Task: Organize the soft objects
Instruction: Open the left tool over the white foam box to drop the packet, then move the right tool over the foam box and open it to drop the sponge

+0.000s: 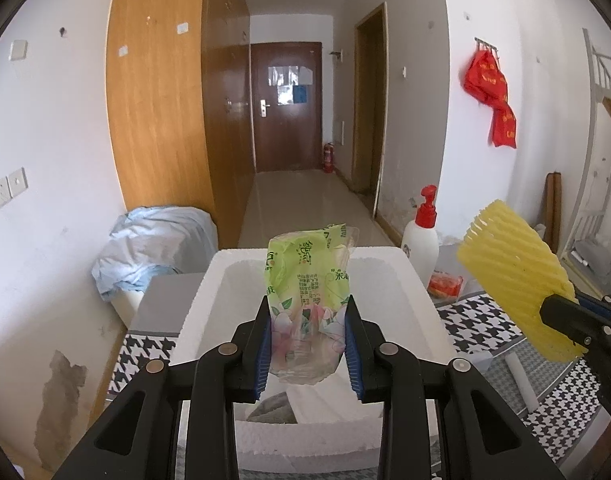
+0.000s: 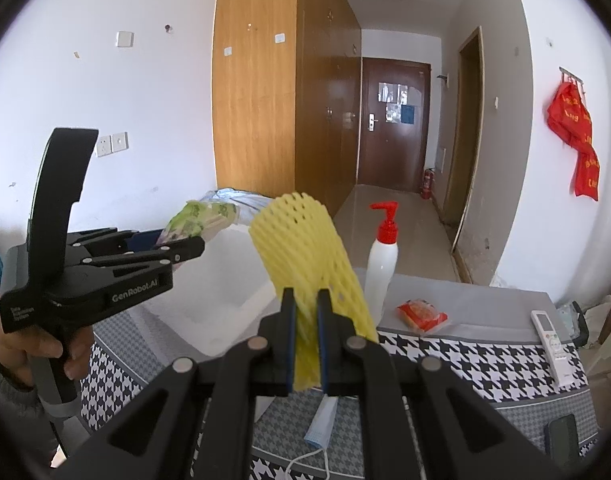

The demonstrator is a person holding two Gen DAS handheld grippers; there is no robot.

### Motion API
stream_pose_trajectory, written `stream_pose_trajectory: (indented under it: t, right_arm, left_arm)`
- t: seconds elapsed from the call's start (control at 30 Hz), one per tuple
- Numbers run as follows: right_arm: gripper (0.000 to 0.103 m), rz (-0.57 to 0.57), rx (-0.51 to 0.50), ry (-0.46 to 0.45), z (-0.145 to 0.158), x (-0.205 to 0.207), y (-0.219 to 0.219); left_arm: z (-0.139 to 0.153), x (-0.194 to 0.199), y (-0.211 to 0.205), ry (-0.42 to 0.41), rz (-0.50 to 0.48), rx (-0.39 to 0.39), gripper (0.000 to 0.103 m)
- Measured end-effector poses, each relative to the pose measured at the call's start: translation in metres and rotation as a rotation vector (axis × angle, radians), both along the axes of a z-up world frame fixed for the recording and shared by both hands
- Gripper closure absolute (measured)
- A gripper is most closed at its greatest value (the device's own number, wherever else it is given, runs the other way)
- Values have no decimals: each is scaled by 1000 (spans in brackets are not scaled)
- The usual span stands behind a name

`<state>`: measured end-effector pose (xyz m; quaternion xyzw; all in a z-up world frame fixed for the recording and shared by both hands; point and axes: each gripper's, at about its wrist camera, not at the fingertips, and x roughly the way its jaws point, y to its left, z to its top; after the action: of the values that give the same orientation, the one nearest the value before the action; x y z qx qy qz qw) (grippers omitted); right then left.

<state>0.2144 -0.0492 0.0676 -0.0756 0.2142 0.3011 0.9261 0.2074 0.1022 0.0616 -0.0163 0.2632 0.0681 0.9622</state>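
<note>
Green tissue pack (image 1: 307, 300): soft plastic-wrapped packet, held upright above the open white foam box (image 1: 209, 280), directly over its cavity. Something grey and white already lies at the near end of the box floor; cannot tell what it is

Judged step: drop the pack into the box. To do it well, lower it until its bottom is below the rim, keep it over the bare part of the floor, then release; the wrapper is slack and crumpled, so it may cling to a pad or tip as it falls. A low release should keep it off the rim

Left tongs (image 1: 309, 340): partly open, both blue pads pressed into the lower half of the pack, wrapper dented between them; a hand (image 2: 33, 348) grips the handle in the right wrist view

Right tongs (image 2: 305, 344): almost fully closed, pinching the lower edge of a yellow foam fruit net (image 2: 305, 256), which stands up from the jaws. They hold it to the right of the box, above the houndstooth-covered table (image 2: 465, 356), apart from the left tongs

Elsewhere on the table: white pump bottle with red head (image 2: 381, 264), small red packet (image 2: 423, 314), white remote control (image 2: 551, 340), blue face mask (image 2: 321, 424) just under the right tongs. Crumpled pale blue cloth (image 1: 153, 244) beyond the box, by the wall
</note>
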Motion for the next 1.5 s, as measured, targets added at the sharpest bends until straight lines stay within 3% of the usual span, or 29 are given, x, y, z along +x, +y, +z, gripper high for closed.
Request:
stream_pose_trajectory:
  t: [0.1,0.17,0.23,1.03,1.5]
  right_arm:
    - [91,-10,-3,1,1,0,0]
    - [91,-13,-3,-1,3,0,0]
    - [91,-14,-3,-3,4,0,0]
    - [91,51,-38,18,10,11,40]
    - [91,119,-49,46,7,17,76]
  left_arm:
    - [0,0,5,3,-1,-8,48]
    - [1,-2,8,-15,18,-5,15]
    - [3,-8,10,-46,51,7,6]
    - [23,-56,42,-156,149,35,1]
    - [16,-76,69,-155,201,31,1]
